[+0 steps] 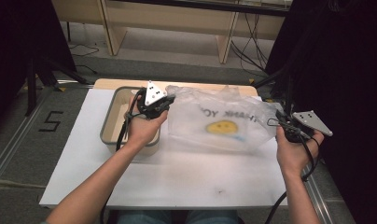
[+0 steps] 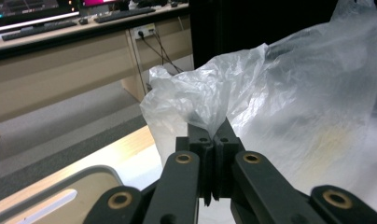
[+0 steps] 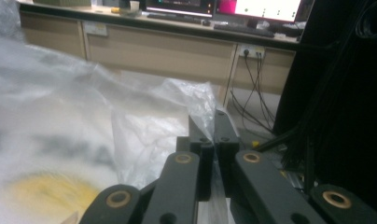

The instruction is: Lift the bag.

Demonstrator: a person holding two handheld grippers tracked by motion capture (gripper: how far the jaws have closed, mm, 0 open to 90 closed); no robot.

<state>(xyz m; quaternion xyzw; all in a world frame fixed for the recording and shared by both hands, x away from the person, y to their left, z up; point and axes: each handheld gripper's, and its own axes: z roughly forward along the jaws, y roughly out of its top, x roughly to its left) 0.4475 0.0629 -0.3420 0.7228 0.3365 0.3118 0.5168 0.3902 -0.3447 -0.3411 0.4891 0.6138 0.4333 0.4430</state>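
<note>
Left claw (image 2: 213, 136) clamped on plastic bag (image 1: 224, 122), right claw (image 3: 213, 125) likewise

A: Free room? 
B: Front half of white table (image 1: 177, 179) bare, open btwn both forearms. 
A: Blocks? 
B: Plastic bag (image 1: 224, 123) spans centre-back; grey bin (image 1: 108, 133) just beside it on left; black stands (image 1: 289, 79) crowd right edge.

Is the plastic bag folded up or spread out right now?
Spread out: the plastic bag stretches between the left gripper and right gripper, each shut on an edge.
</note>
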